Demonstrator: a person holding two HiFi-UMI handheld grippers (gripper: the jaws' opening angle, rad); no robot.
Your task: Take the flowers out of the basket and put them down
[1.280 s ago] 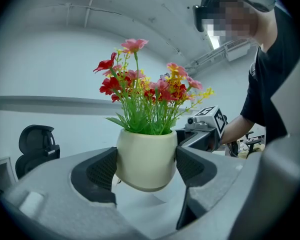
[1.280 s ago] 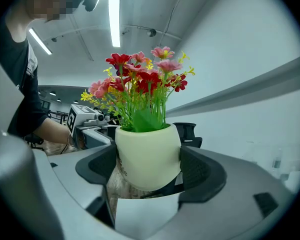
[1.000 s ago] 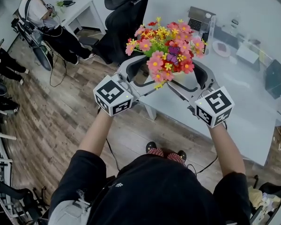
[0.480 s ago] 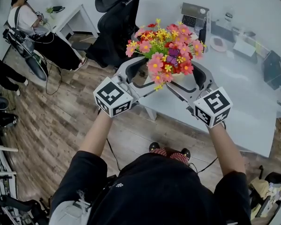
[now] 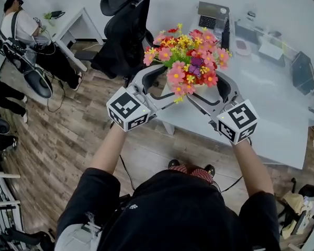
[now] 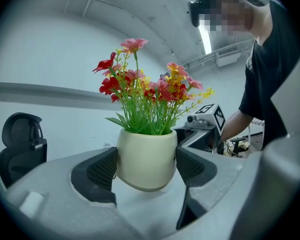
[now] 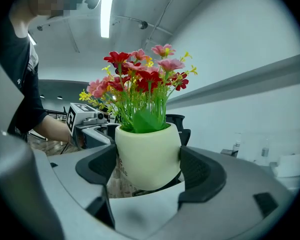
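Observation:
A bunch of pink, red and yellow flowers stands in a cream pot that is held up in the air. In the head view the blooms hide the pot. My left gripper and my right gripper reach in from opposite sides, both shut on the pot. In the left gripper view the left gripper has its black pads pressed to the pot's wall. The right gripper view shows the same pot clamped by the right gripper. No basket is in view.
A white table lies ahead and to the right, with a laptop and small items at its far side. A black office chair stands ahead on the left. A seated person is at a desk, far left, on the wooden floor.
Both grippers stay shut on the pot, at almost the same place in the view. The chair, seated person and laptop have slid a little to the left in the picture.

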